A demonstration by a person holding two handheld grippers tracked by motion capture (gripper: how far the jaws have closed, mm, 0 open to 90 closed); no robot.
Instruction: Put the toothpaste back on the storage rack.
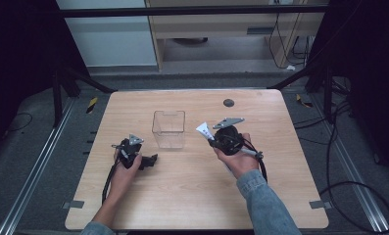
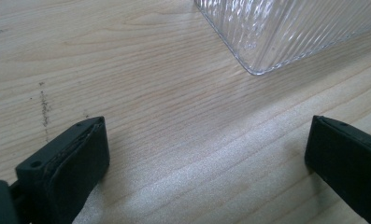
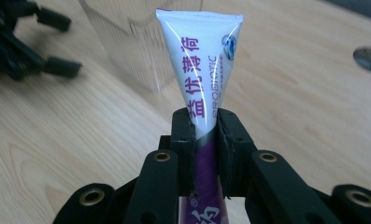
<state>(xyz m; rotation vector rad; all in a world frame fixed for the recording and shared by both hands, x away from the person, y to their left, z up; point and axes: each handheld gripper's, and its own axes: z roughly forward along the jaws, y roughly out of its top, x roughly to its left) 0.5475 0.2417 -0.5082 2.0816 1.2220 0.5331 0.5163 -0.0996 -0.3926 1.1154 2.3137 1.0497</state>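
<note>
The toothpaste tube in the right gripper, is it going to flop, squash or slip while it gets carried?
The toothpaste tube looks soft: it narrows where the right gripper pinches it, so a harder squeeze may dent it. Its flat crimped end stands straight above the jaws, so it probably won't flop. The glossy skin could slide, though the hold looks firm. It seems light.

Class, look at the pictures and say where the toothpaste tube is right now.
The toothpaste tube is clamped in the right gripper, held above the table just right of the clear plastic container in the high view.
</note>
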